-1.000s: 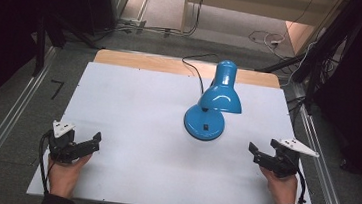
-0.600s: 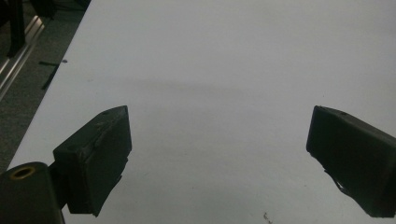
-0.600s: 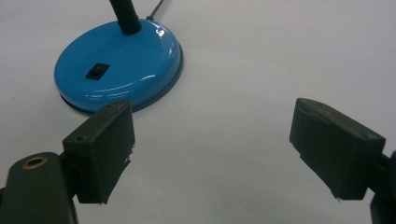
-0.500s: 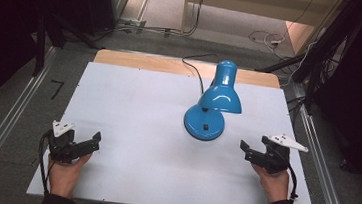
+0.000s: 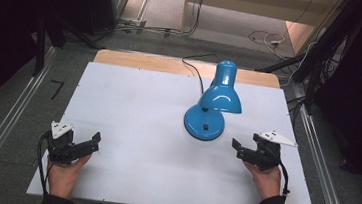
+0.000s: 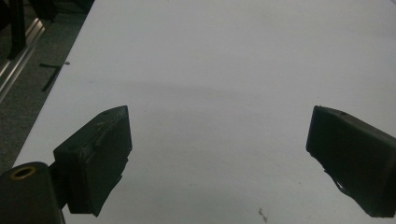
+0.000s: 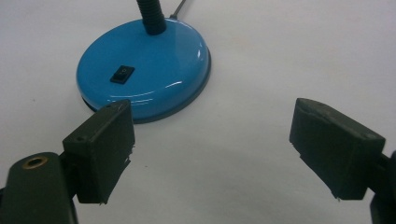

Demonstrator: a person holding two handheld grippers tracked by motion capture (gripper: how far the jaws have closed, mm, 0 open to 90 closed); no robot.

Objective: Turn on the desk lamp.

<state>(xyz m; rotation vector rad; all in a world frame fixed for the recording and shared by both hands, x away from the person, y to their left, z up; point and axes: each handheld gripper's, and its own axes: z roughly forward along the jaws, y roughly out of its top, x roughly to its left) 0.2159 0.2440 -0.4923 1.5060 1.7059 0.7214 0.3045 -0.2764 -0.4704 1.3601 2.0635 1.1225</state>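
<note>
A blue desk lamp stands right of the table's middle, its shade bent down over a round base that carries a small black switch. My right gripper hovers open just right of the base, jaws pointing at it; in the right gripper view the base lies close ahead of the left jaw, untouched. My left gripper is open near the front left of the table, with bare white tabletop between its jaws.
The lamp's black cable runs back over the wooden strip at the table's far edge. Metal rails flank both sides of the table. Grey floor with loose cables lies behind.
My right gripper has moved left and slightly forward, closer to the lamp base. The left gripper has stayed where it was.
</note>
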